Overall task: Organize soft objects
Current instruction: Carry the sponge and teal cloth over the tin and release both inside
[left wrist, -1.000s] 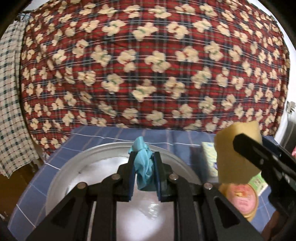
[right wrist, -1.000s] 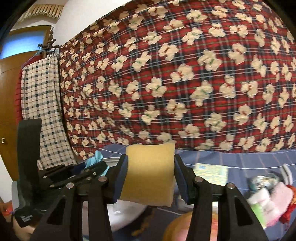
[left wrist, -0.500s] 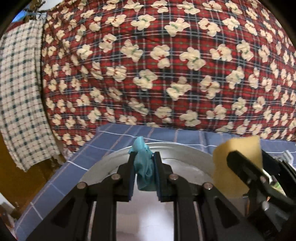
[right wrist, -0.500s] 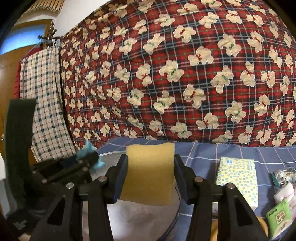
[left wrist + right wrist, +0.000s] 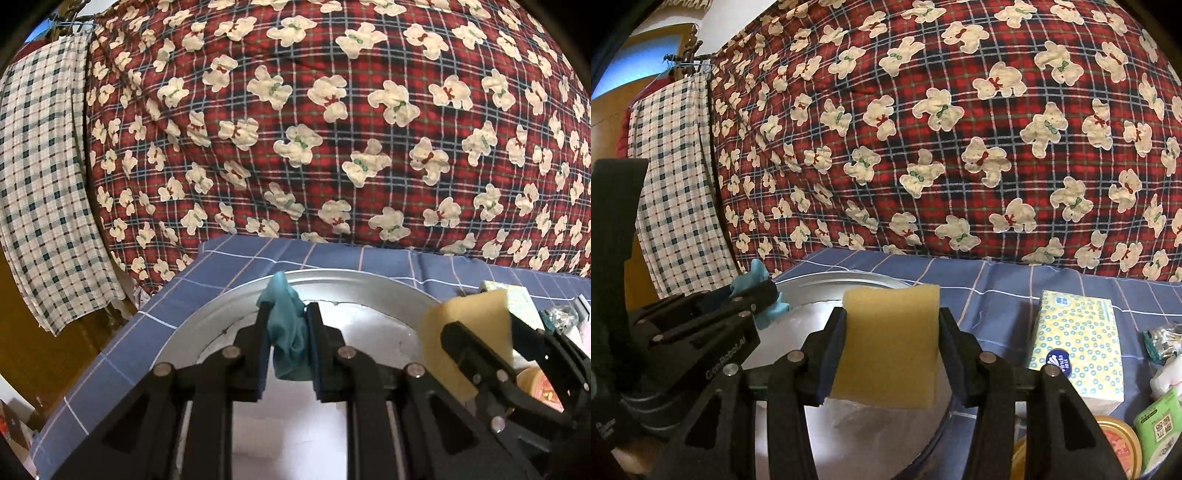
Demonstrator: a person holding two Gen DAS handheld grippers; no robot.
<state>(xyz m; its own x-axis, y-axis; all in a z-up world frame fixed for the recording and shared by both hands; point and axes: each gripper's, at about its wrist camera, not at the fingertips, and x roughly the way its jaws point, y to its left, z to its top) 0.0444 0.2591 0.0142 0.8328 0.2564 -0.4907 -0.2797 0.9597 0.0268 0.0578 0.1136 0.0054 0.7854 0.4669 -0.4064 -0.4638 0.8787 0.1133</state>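
My left gripper (image 5: 287,325) is shut on a small teal cloth (image 5: 286,332), held above a round silver basin (image 5: 207,325) on the blue checked tablecloth. To its right, my right gripper (image 5: 891,332) is shut on a yellow sponge (image 5: 890,343), which hangs over the right part of the same basin (image 5: 849,284). In the left wrist view the sponge (image 5: 461,332) shows at the right. In the right wrist view the left gripper (image 5: 764,295) with the teal cloth (image 5: 753,277) appears at the left. The basin holds white crumpled plastic.
A red plaid bear-print blanket (image 5: 332,129) rises behind the table. A checked towel (image 5: 40,184) hangs at the left. Right of the basin lie a yellow-patterned tissue pack (image 5: 1078,339), a green packet (image 5: 1160,428), a round orange lid (image 5: 1115,439) and other small packets.
Both grippers have come forward and sunk toward the basin, each keeping its hold. More of the tablecloth's far edge and the tissue pack have come into view.
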